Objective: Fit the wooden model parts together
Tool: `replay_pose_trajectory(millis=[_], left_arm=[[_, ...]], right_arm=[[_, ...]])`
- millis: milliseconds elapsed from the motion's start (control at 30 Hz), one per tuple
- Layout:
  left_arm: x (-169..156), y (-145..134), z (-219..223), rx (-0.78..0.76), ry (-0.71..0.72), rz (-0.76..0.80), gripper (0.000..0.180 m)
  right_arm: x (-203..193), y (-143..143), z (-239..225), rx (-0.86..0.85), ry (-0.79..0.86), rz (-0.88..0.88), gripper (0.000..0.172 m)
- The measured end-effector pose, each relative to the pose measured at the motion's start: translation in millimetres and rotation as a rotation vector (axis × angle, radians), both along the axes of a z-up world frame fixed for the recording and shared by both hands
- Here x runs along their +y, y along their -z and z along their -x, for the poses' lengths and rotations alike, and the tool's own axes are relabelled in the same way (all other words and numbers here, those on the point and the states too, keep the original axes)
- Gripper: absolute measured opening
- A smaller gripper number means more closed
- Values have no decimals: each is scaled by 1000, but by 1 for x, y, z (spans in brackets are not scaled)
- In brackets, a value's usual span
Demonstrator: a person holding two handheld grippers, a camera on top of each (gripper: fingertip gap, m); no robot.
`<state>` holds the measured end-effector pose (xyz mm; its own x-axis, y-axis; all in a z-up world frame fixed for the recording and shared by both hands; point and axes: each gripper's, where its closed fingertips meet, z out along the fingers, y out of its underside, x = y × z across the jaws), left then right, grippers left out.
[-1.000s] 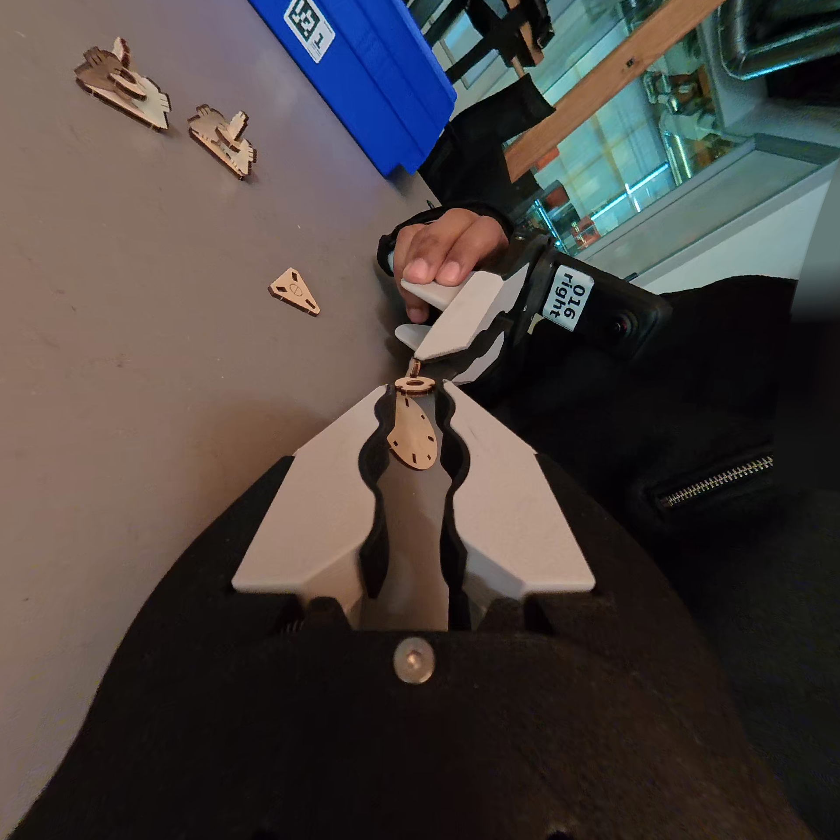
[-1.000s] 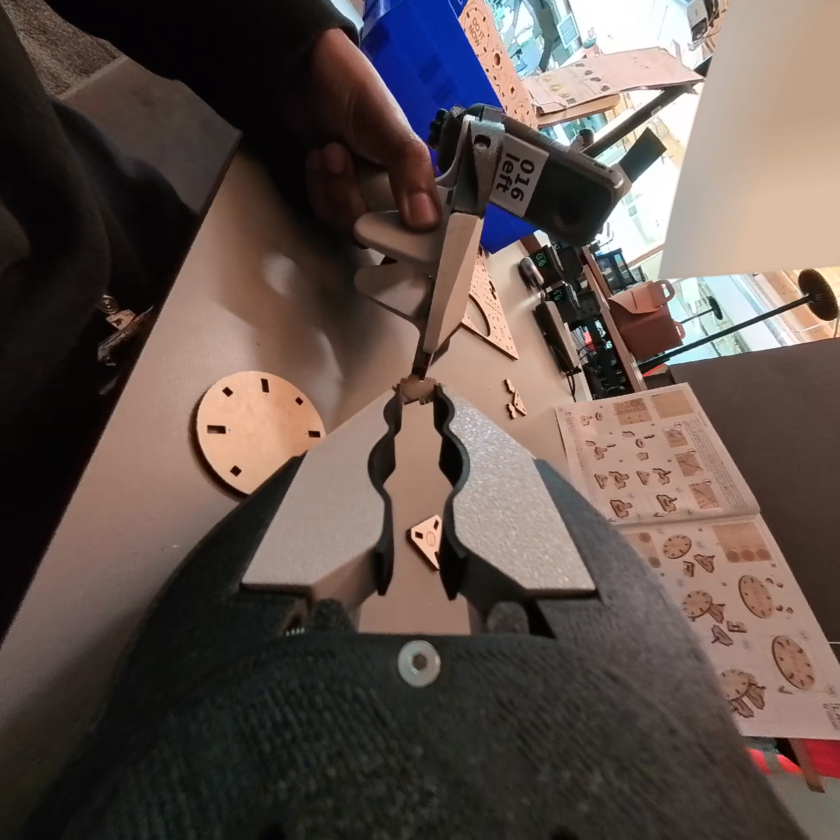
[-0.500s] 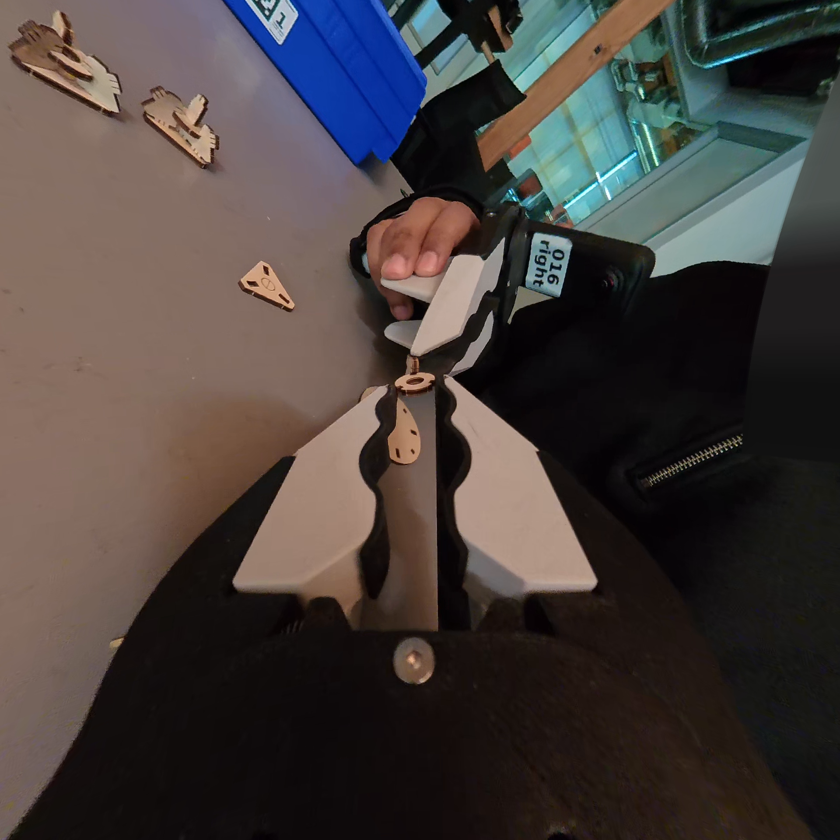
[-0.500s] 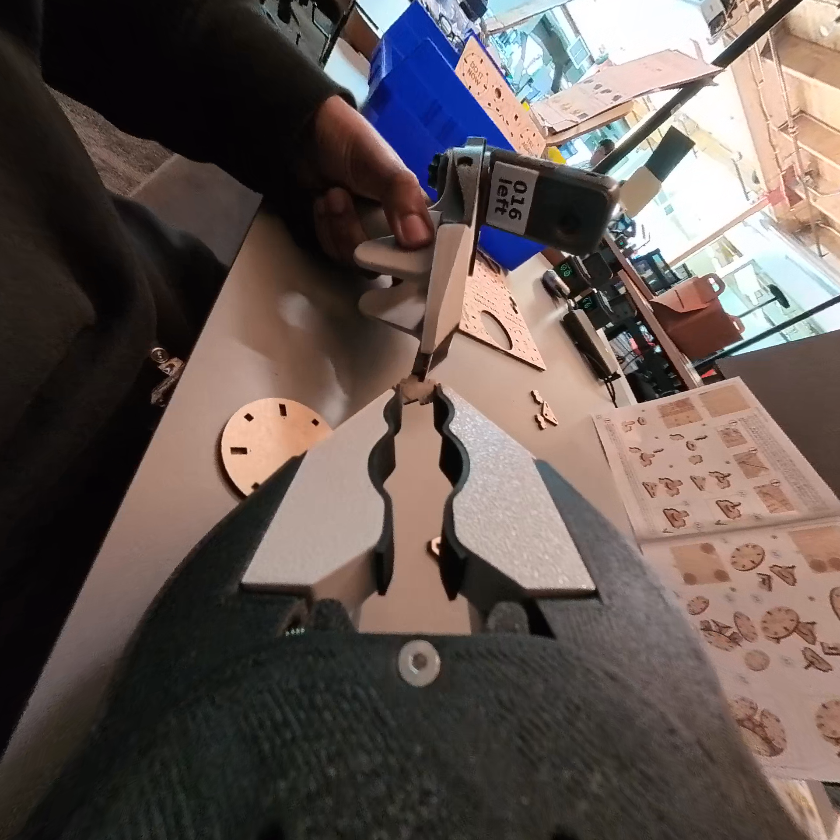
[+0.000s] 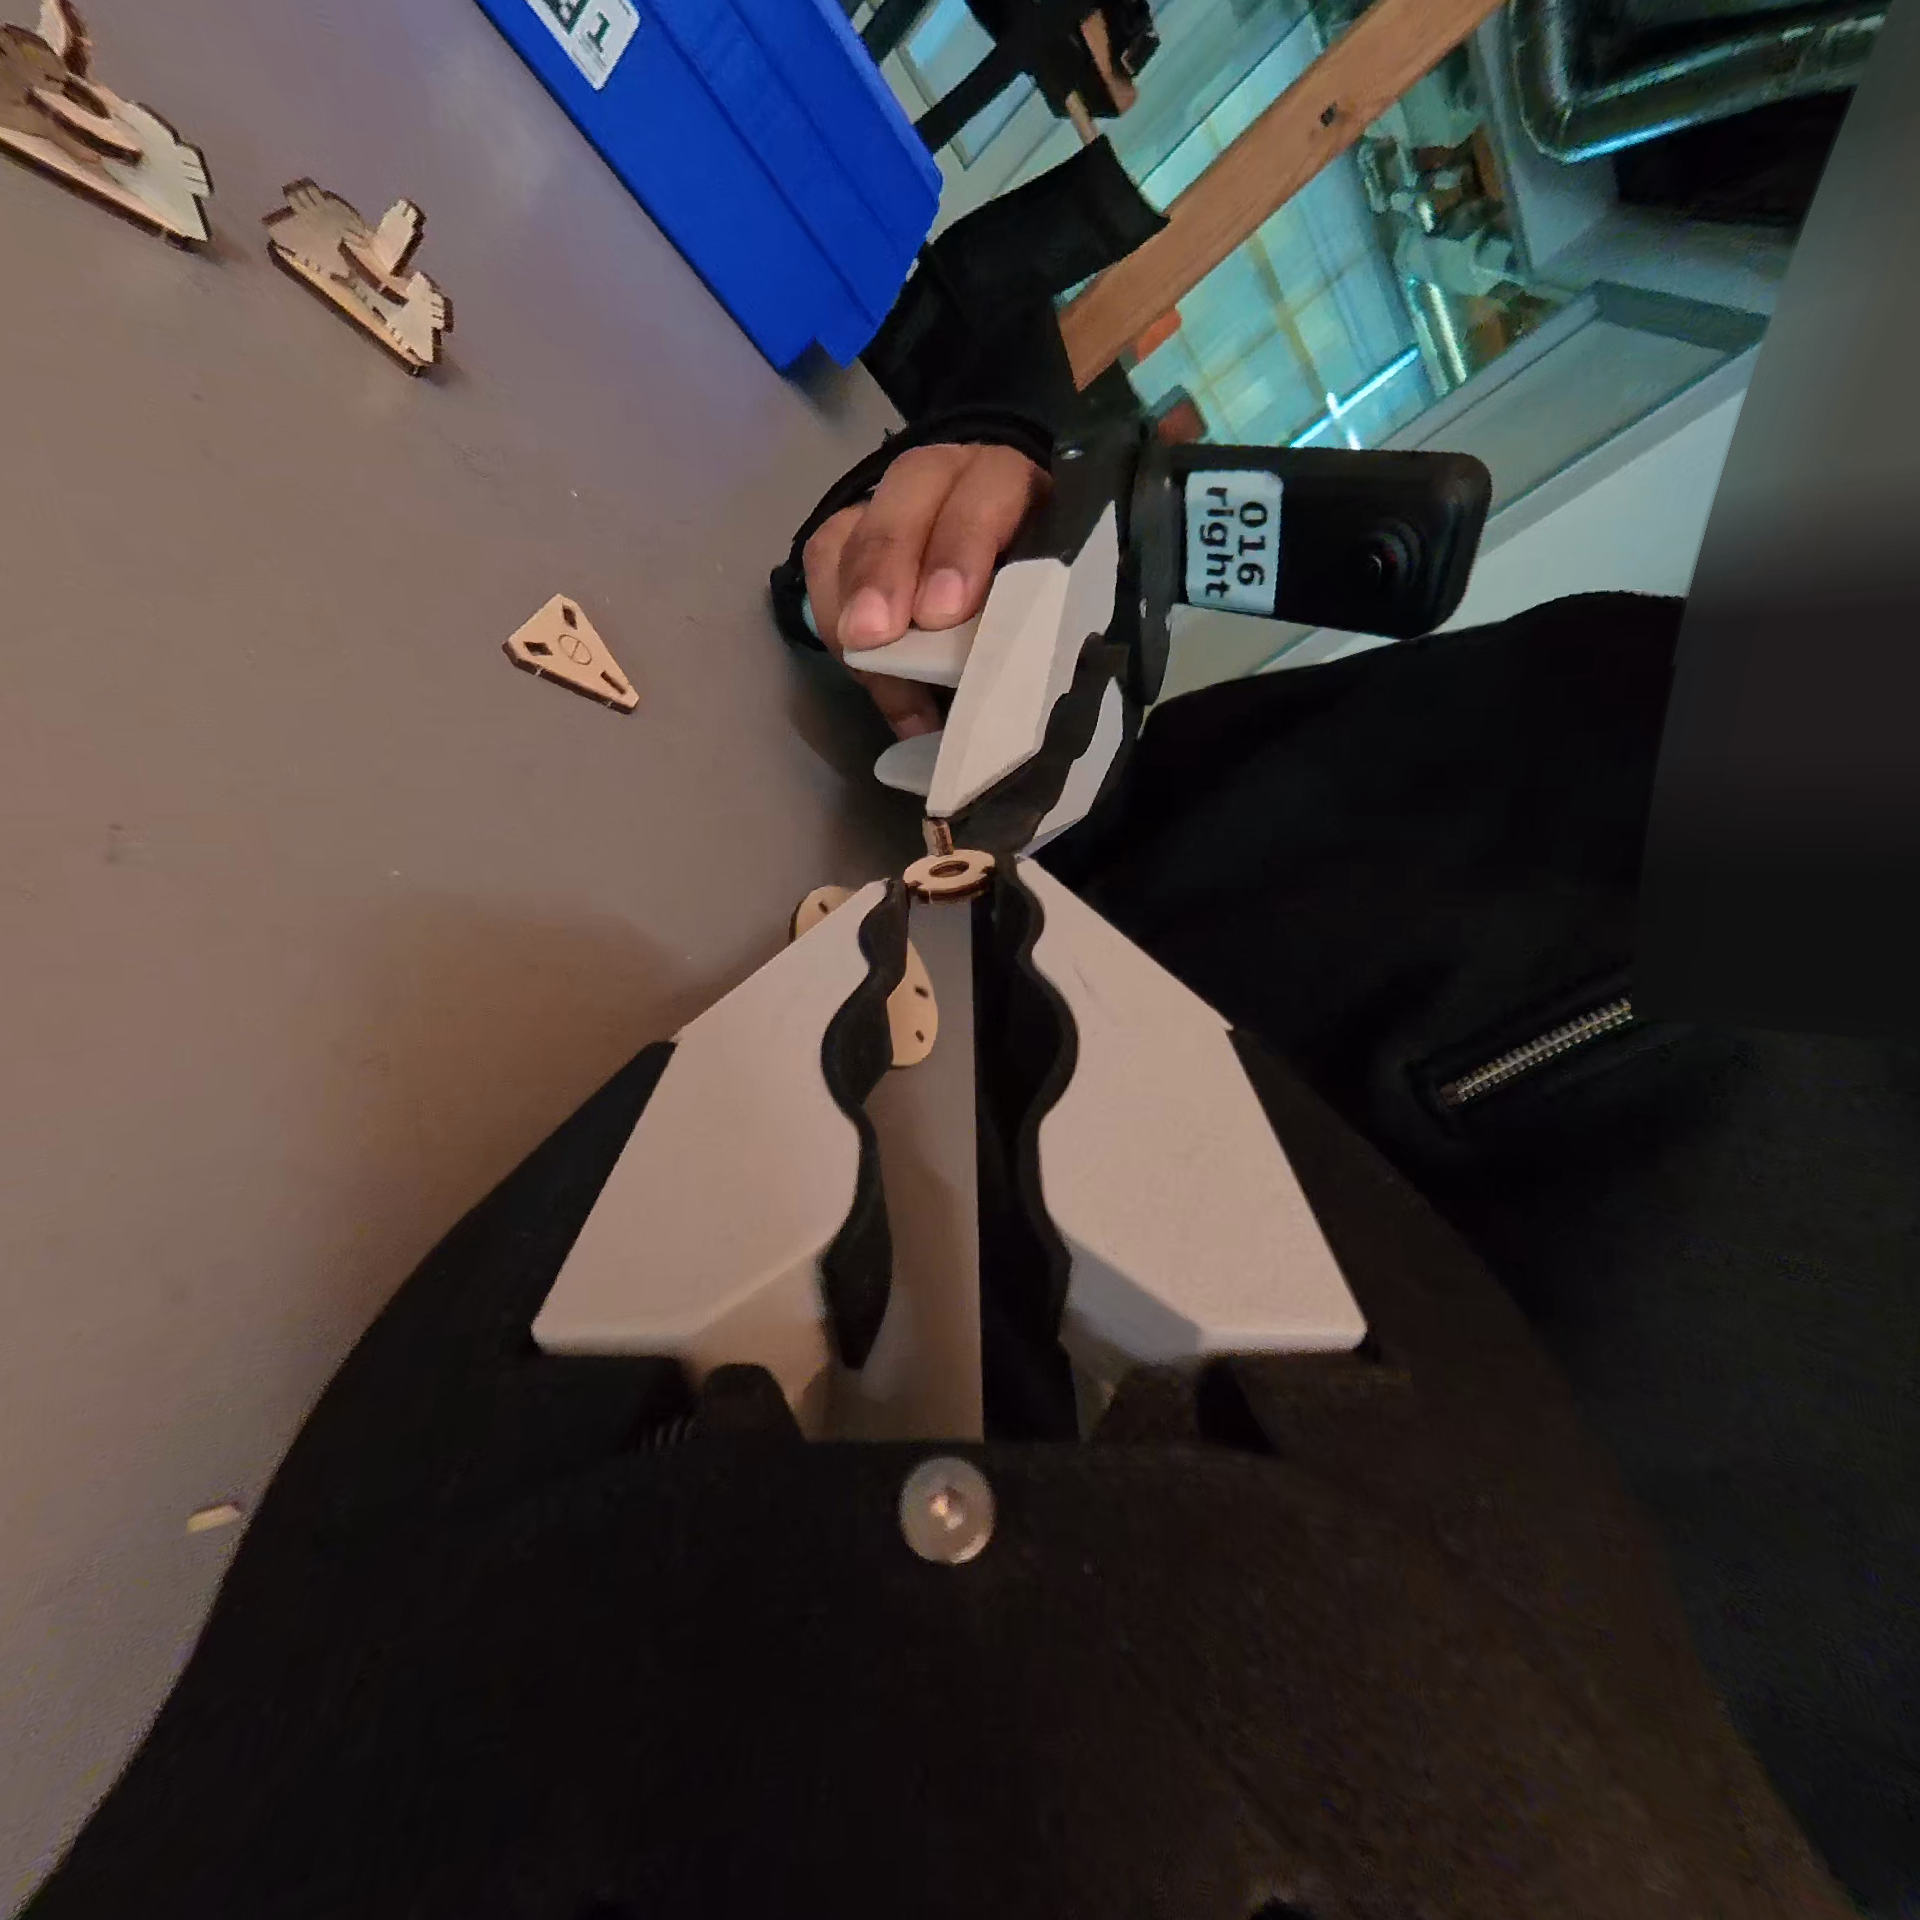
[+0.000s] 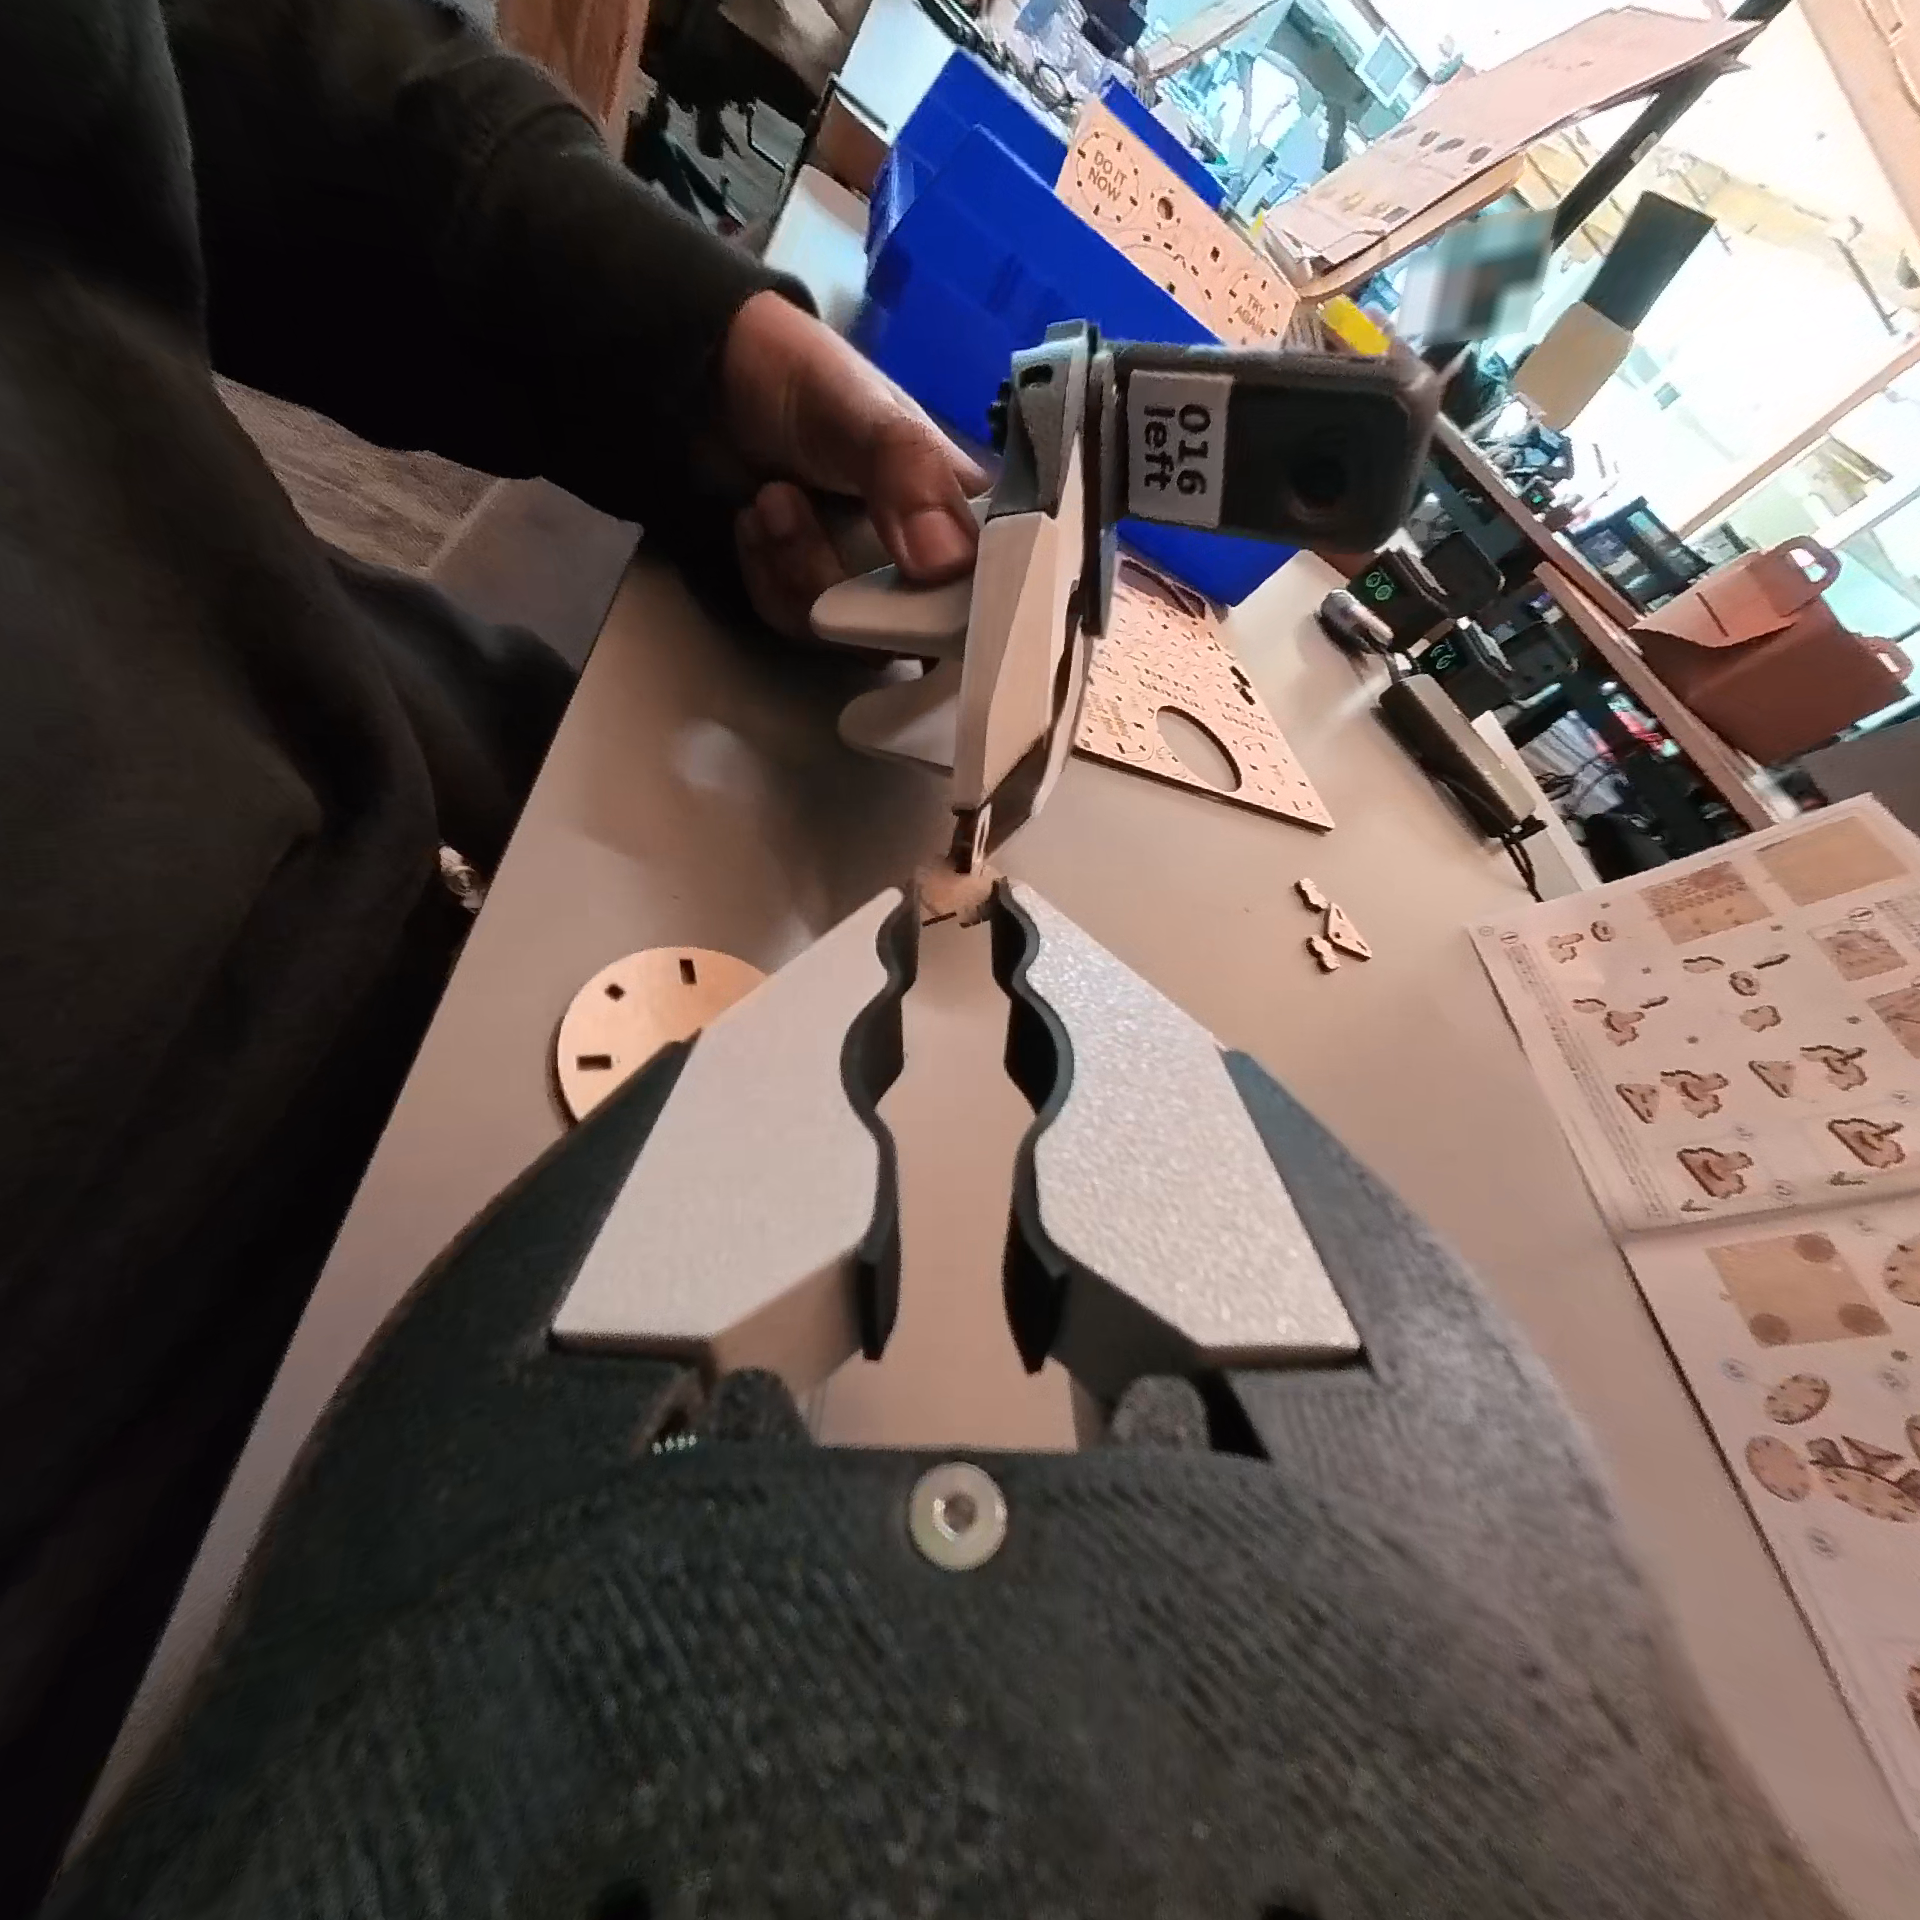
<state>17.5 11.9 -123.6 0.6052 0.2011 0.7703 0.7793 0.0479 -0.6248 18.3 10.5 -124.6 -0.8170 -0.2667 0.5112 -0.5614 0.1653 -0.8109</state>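
Left gripper [image 5: 943, 878] narrowed to a small gap, both fingertips clamped on the rim of a little wooden ring [image 5: 943, 875] held flat, hole facing up. Coming down onto it from just beyond the tips, the right gripper [image 5: 961, 823], jaws nearly together, pinching a small wooden peg [image 5: 938, 834] whose end sits just above the ring's hole; whether peg and ring touch, cannot tell. In the right wrist view that same pair meets at the tips of the right gripper [image 6: 954, 902], wood piece between its pads, the left gripper [image 6: 977, 831] descending steeply onto it.

Under the left fingers, a slotted wooden disc [image 6: 644, 1023] lies flat on the grey table [image 5: 312, 831], close to the table's near edge, where the person's dark jacket [image 5: 1455, 935] crowds in. To the left of the tips, open tabletop, then a wooden triangle [image 5: 571, 652]. Farther ahead-left, two small assembled wooden pieces [image 5: 358, 275] and a blue bin [image 5: 748, 156] walling off the far side. On the right gripper's right, clear surface runs out to an instruction sheet [image 6: 1714, 1039]; a punched-out wooden panel [image 6: 1195, 727] lies beyond.
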Motion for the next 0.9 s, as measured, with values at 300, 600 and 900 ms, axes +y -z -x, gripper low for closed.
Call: replay_pose_trajectory(millis=[300, 600, 900], left_arm=[[6, -13, -4, -39, 16, -123, 18], [8, -13, -7, -54, 45, -130, 18], [8, -12, -6, -63, 38, -123, 18]], right_arm=[[6, -15, -4, -169, -43, 27, 12], [8, -16, -7, -179, -73, 25, 11], [7, -15, -6, -182, -68, 16, 12]])
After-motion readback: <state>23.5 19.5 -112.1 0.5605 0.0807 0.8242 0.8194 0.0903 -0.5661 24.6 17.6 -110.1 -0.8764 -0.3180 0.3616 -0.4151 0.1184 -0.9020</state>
